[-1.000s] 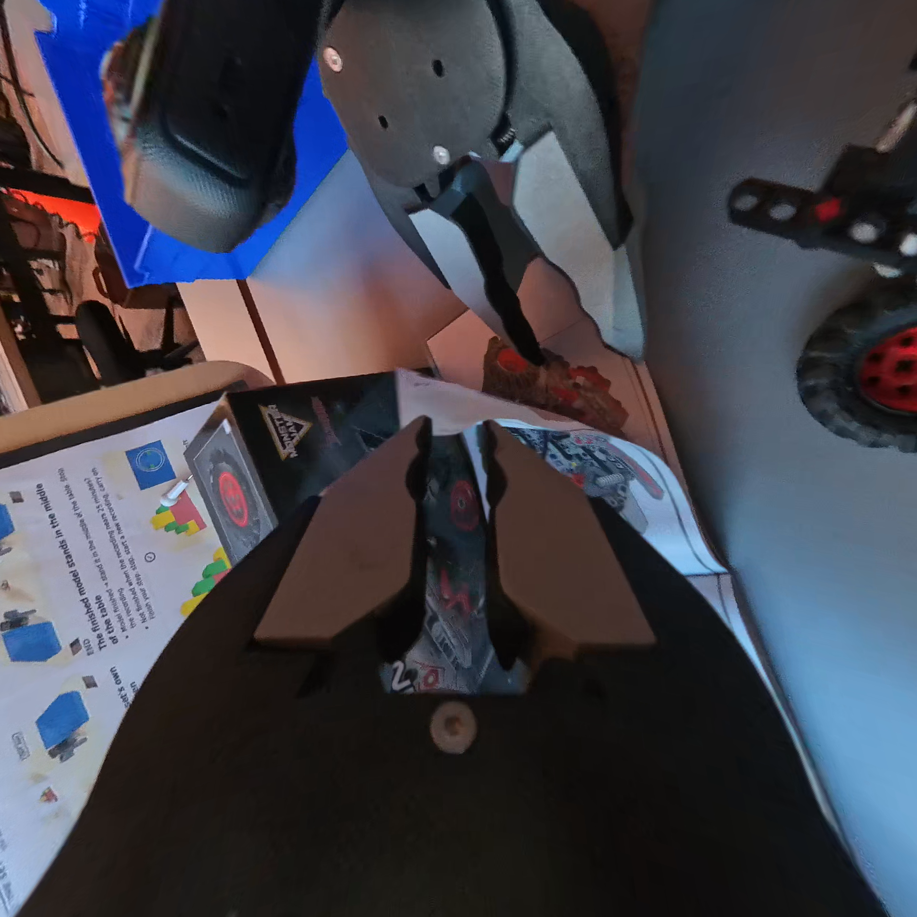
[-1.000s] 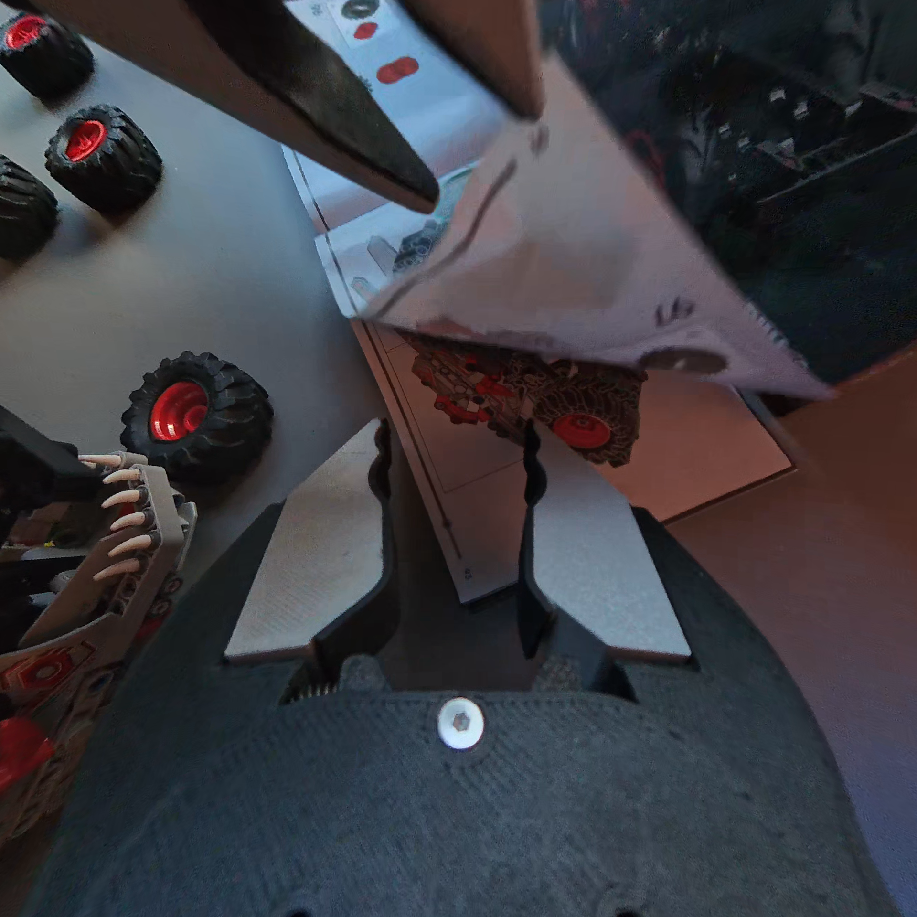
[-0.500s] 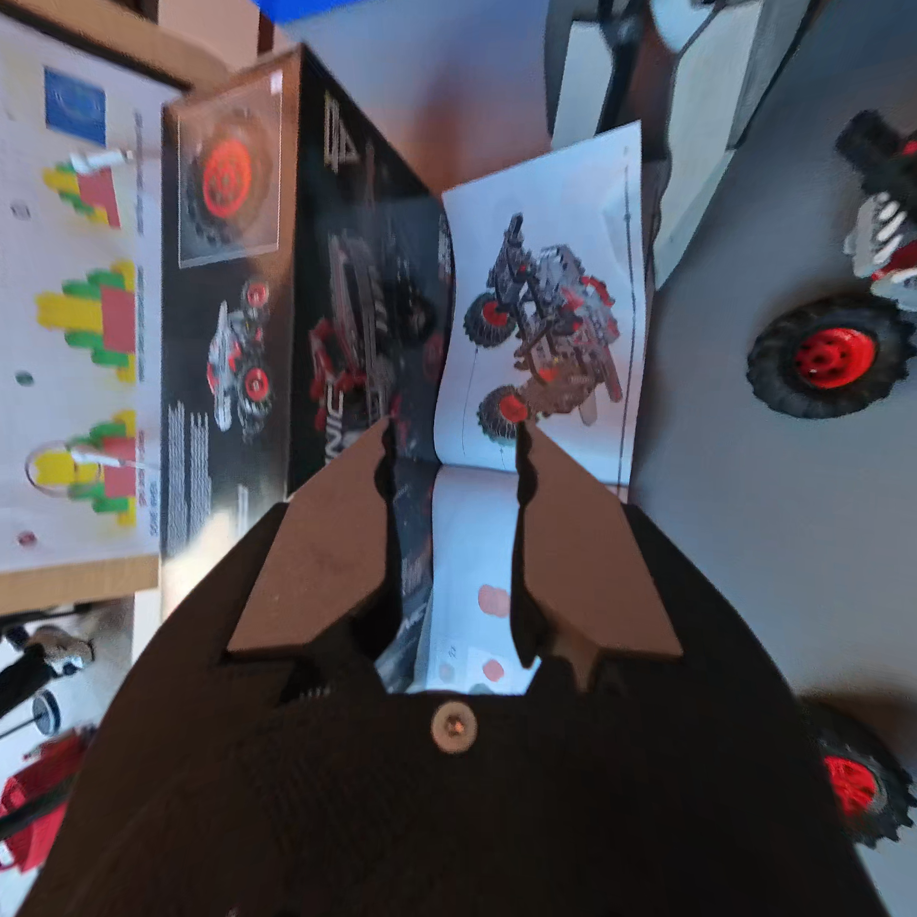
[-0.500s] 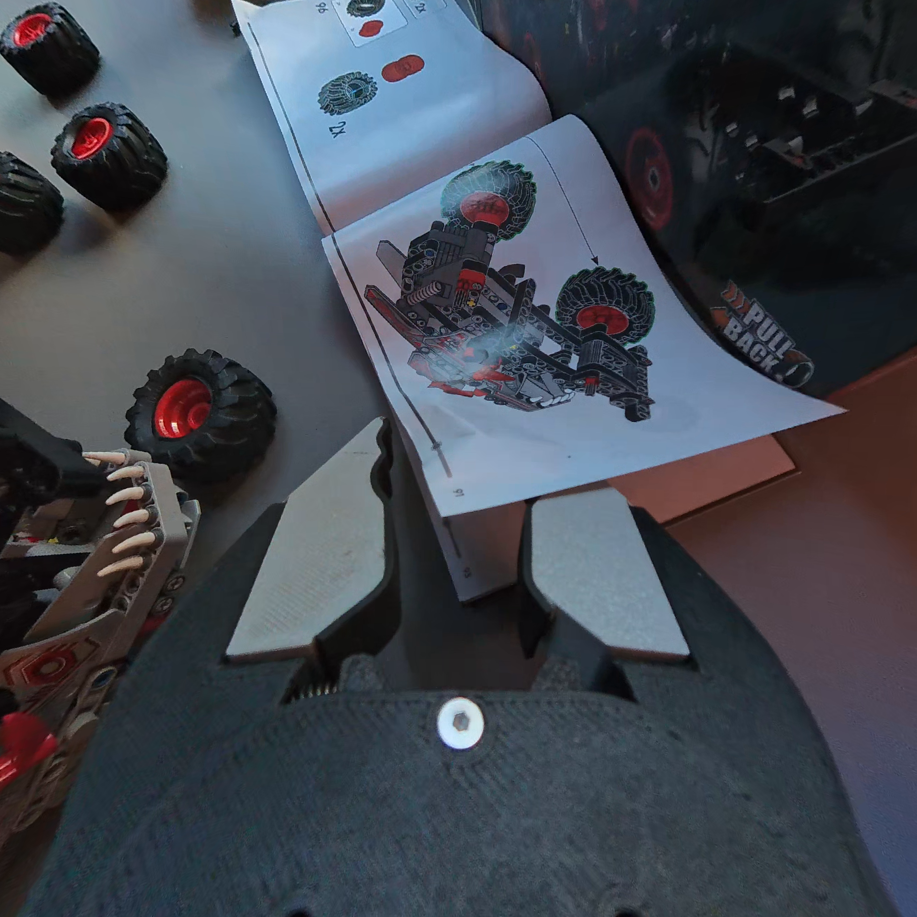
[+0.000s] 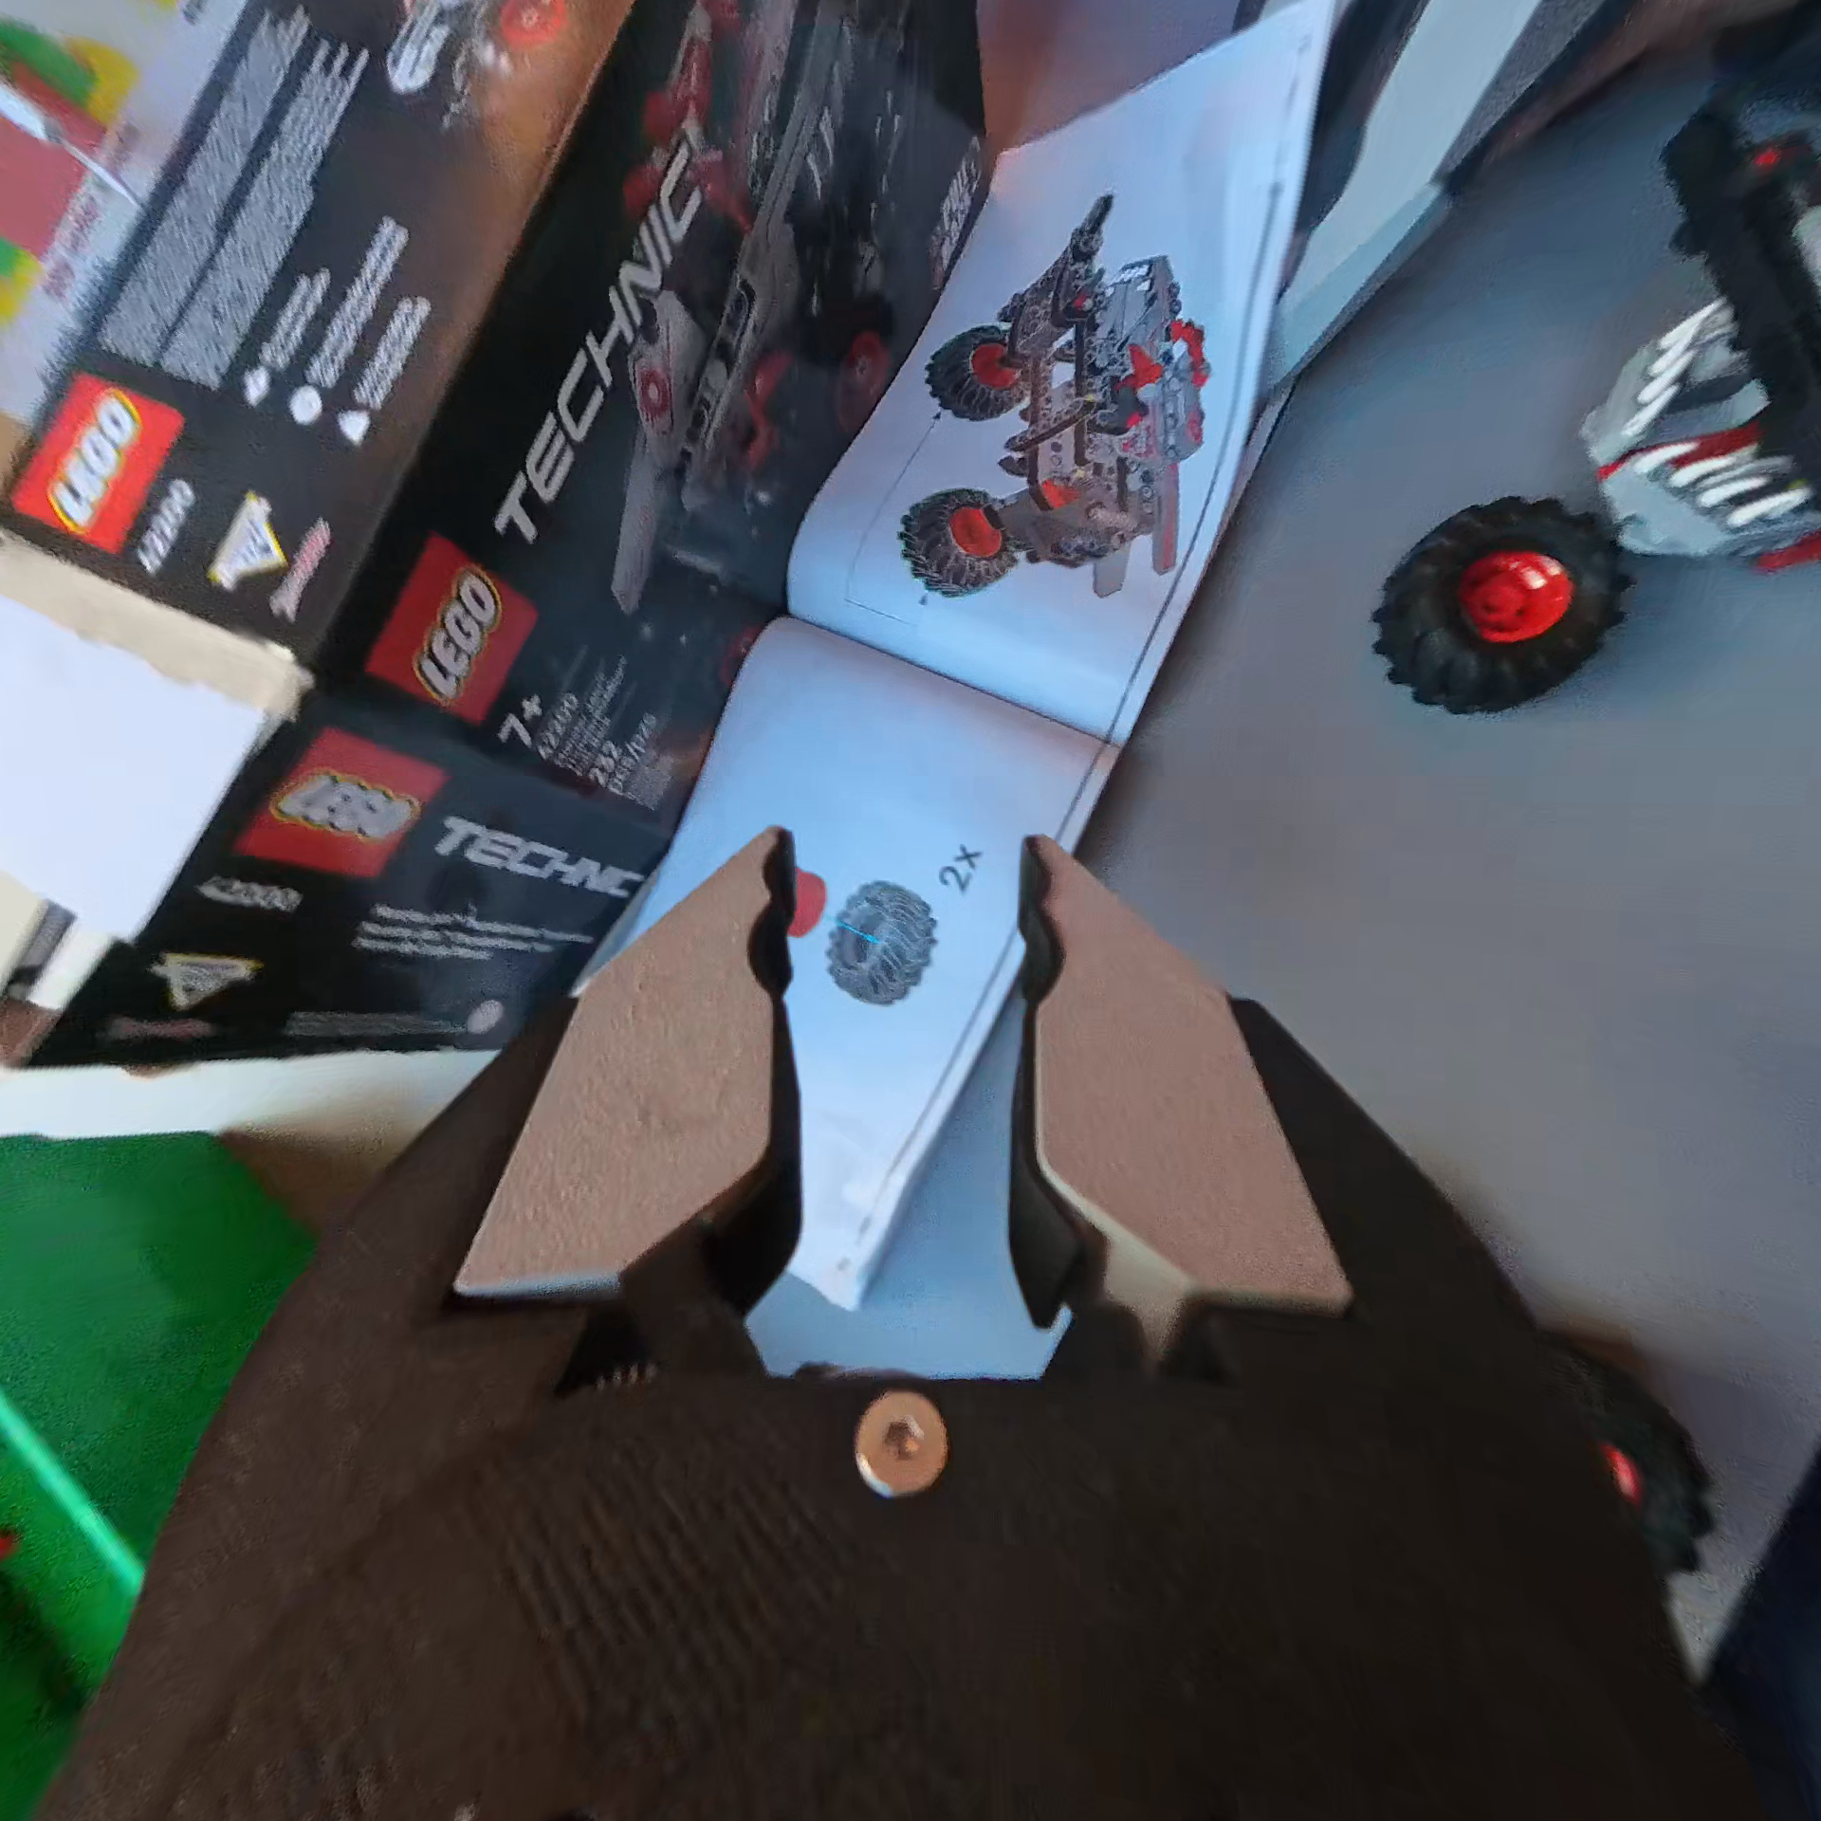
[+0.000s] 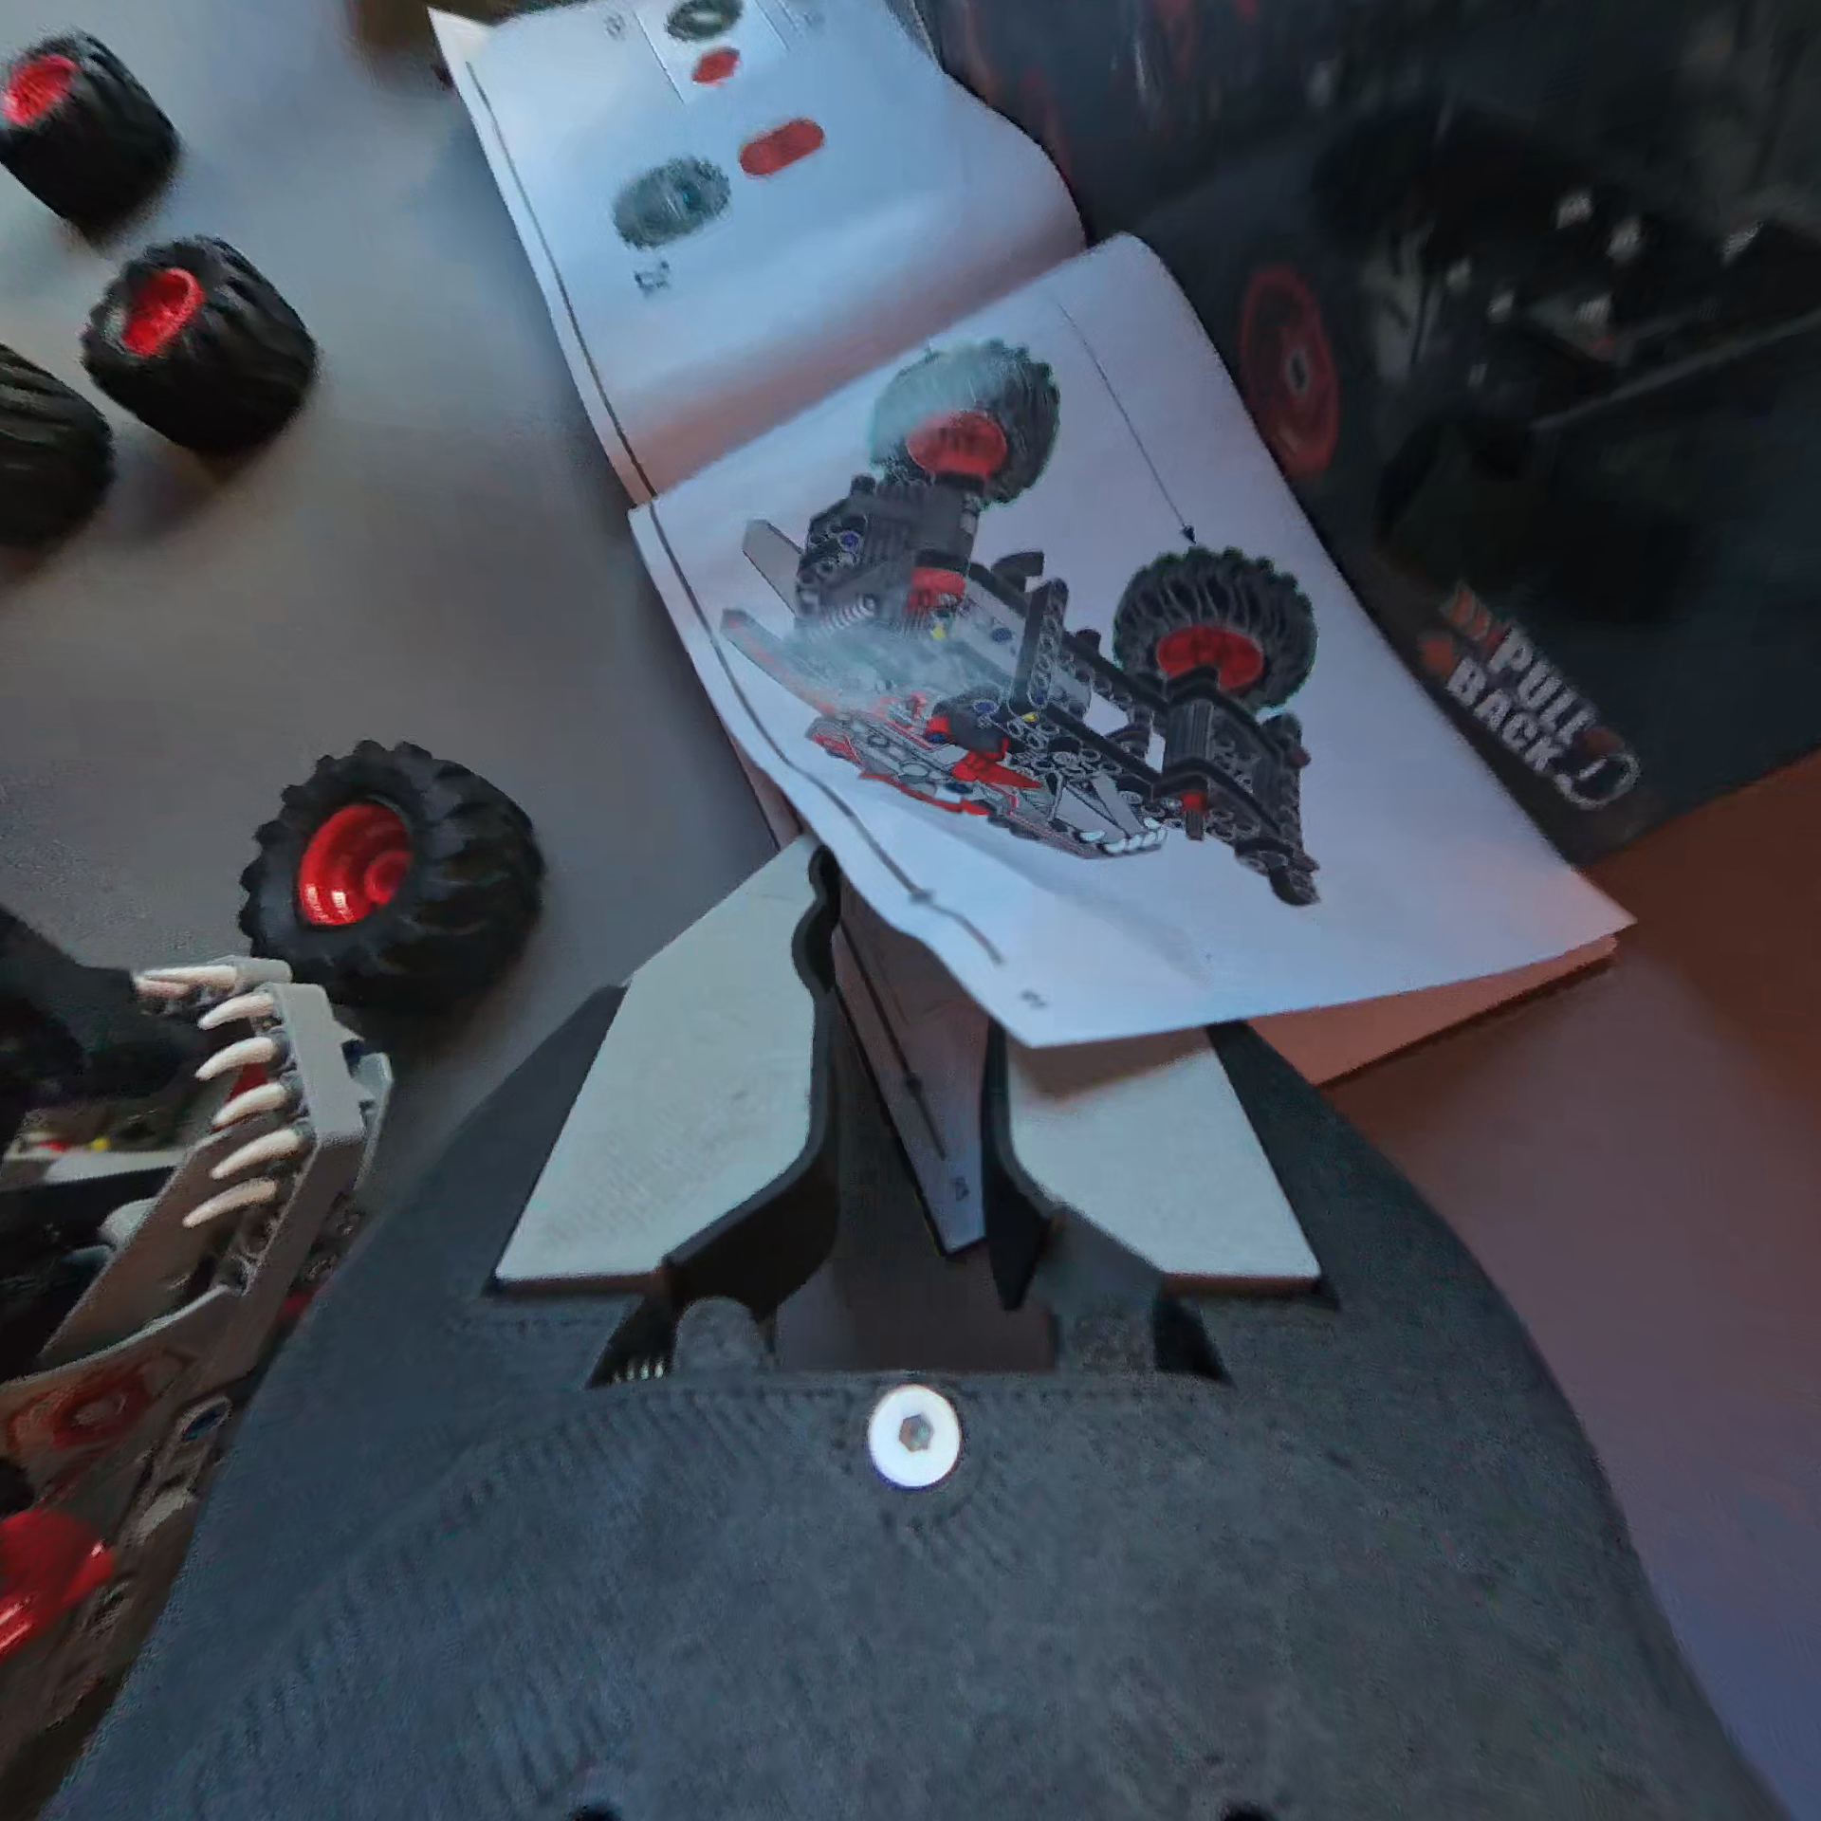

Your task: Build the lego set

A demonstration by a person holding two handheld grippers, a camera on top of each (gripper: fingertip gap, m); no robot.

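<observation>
The open instruction booklet (image 5: 995,552) lies on the grey table (image 5: 1429,985) against the black set box (image 5: 552,493). My left gripper (image 5: 904,867) is open and empty above the booklet's near page. The grey toothed truck model (image 5: 1715,443) stands at the right with a loose black-and-red wheel (image 5: 1498,601) beside it. In the right wrist view the booklet (image 6: 1035,690) curls over one finger of my right gripper (image 6: 911,867), which is open, with the booklet's corner between its jaws. The truck model (image 6: 197,1133) sits at its left, next to a wheel (image 6: 389,872).
Three more wheels (image 6: 197,340) lie at the far left of the table. The set box (image 6: 1478,394) blocks the back right. Another wheel (image 5: 1636,1478) sits close by my left gripper's right side. A green object (image 5: 118,1330) is at the lower left. My hands' fingertips stand some 20 centimeters from each other. It is some 9 centimeters from my right tips to the wheel (image 6: 389,872). Look for it in the left wrist view (image 5: 1488,576) too.
My left gripper let go of the lifted page, opened wide and drew back along the booklet. The page dropped flat onto my right finger. My right jaws narrowed slightly.
</observation>
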